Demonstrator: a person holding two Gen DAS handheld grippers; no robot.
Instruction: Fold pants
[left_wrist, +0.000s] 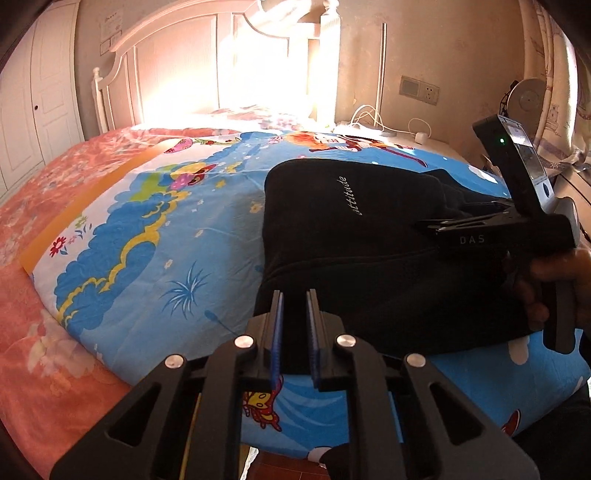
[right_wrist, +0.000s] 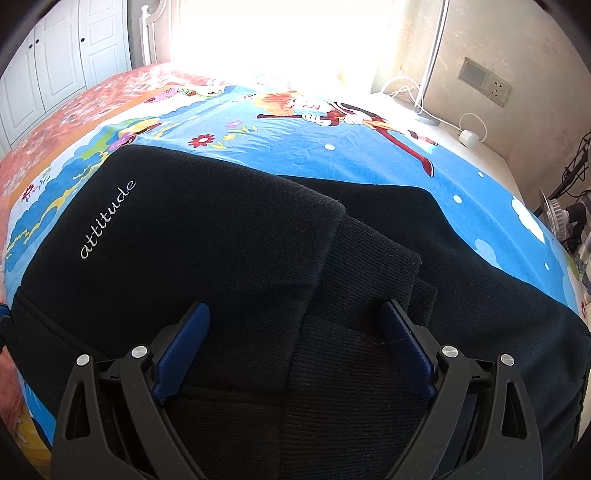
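Your left gripper (left_wrist: 294, 310) has its blue pads drawn in to a narrow slot with nothing between them, hovering just off the near-left edge of the pants (left_wrist: 354, 236), so that hand is free rather than carrying cloth. Your right gripper (right_wrist: 295, 332) stands wide, its fingers (right_wrist: 192, 332) straddling the ribbed layers near the middle of the bundle without pinching them; in the left wrist view it reaches in from the right side and seems to bear down on the cloth, probably so the stacked layers do not spring apart. The black pants lie as a compact folded bundle, the "attitude" lettering (right_wrist: 107, 219) on top, on the blue cartoon sheet (left_wrist: 166, 240) covering the bed. Judging by that tidy shape, the folding looks nearly finished. The white cable (right_wrist: 469, 127) lies well apart.
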